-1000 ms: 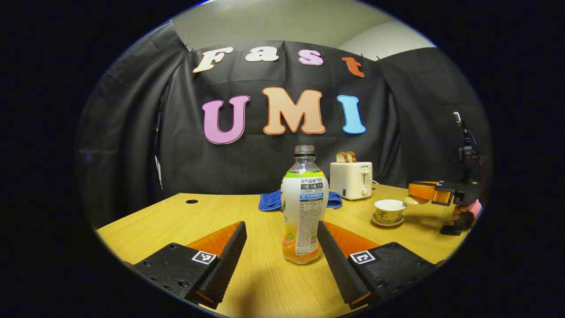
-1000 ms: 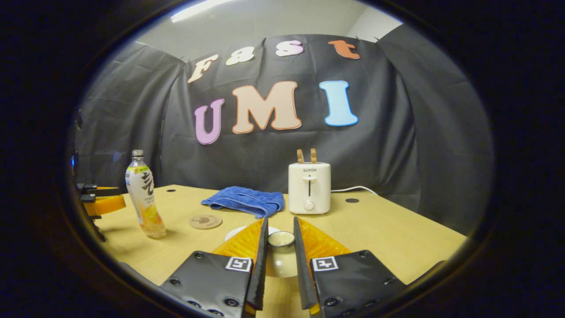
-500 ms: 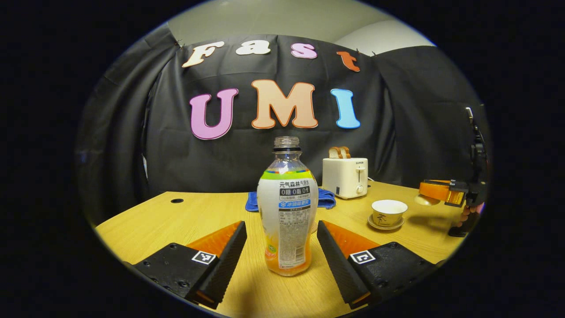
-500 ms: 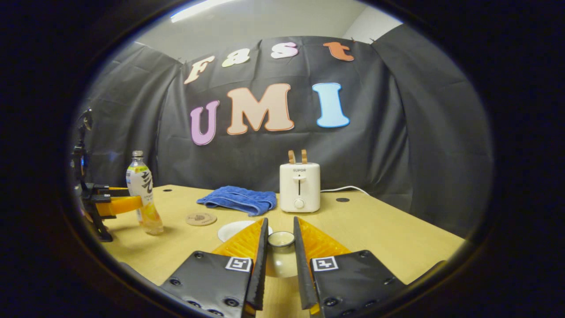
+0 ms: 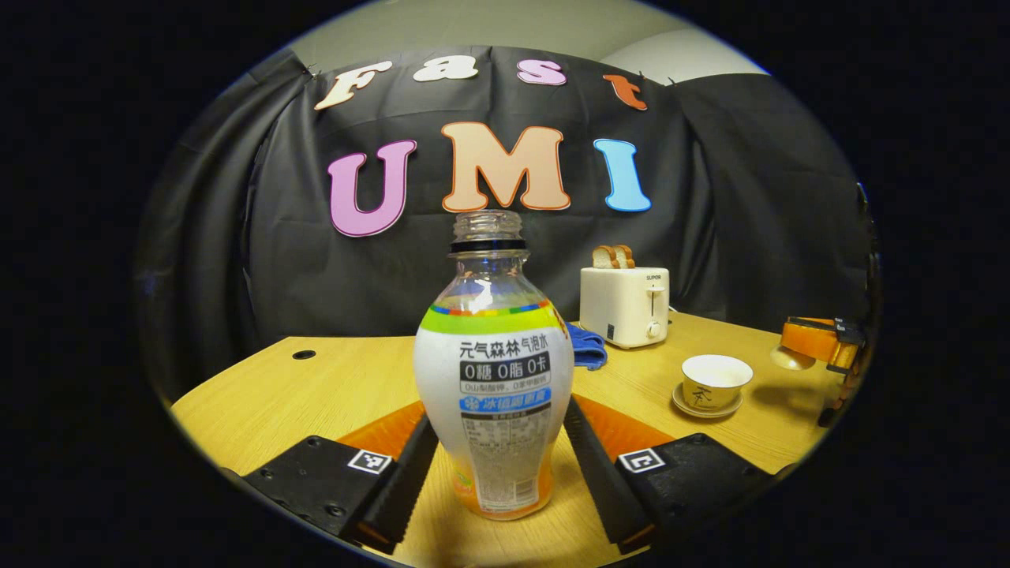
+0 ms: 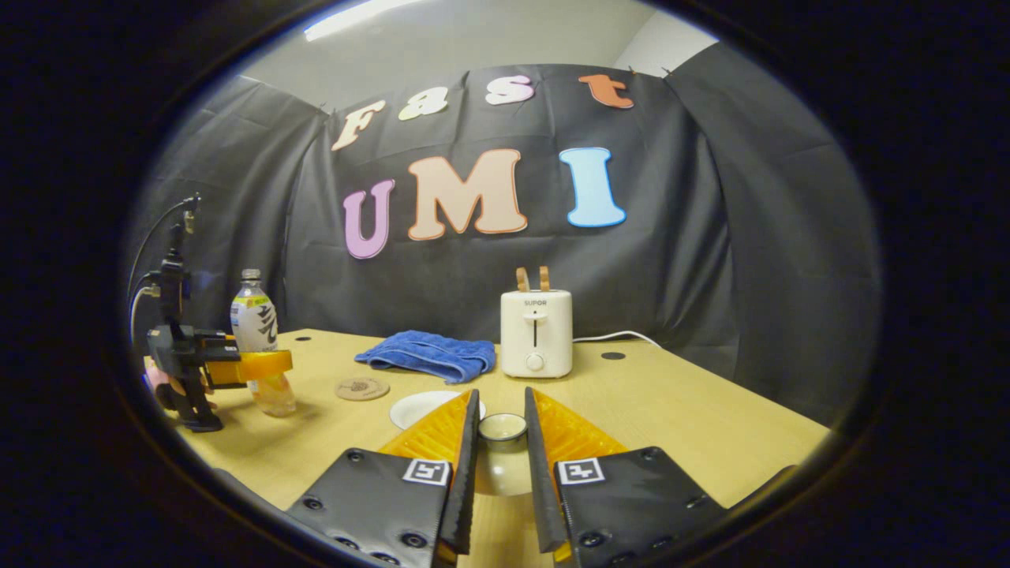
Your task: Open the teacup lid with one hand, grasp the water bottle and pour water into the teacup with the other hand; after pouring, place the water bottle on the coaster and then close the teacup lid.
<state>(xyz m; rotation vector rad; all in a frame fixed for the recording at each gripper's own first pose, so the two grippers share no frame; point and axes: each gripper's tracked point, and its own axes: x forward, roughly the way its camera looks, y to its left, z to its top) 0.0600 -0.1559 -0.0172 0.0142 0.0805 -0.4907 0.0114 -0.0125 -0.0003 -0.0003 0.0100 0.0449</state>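
Note:
A clear bottle (image 5: pixel 495 371) with a white label, no cap and a little orange drink stands upright on the table. It sits between the fingers of my left gripper (image 5: pixel 497 414), which is open, one finger close along each side. In the right gripper view the bottle (image 6: pixel 259 347) and the left gripper (image 6: pixel 260 365) are at far left. My right gripper (image 6: pixel 501 394) is shut on the knob of the pale teacup lid (image 6: pixel 503 442), held above the table. The uncovered teacup (image 5: pixel 714 379) stands on its saucer, its white rim (image 6: pixel 418 406) just left of my right fingers. A round cork coaster (image 6: pixel 362 388) lies between bottle and cup.
A white toaster (image 6: pixel 536 331) with bread slices stands at the back of the wooden table (image 5: pixel 316 386), a cable running off to its right. A folded blue cloth (image 6: pixel 430 355) lies beside it. The right gripper (image 5: pixel 817 347) and lid hover right of the cup.
My left gripper has moved forward, so the bottle now stands deep between its fingers. The right gripper has held the lid nearly still, to the right of the cup.

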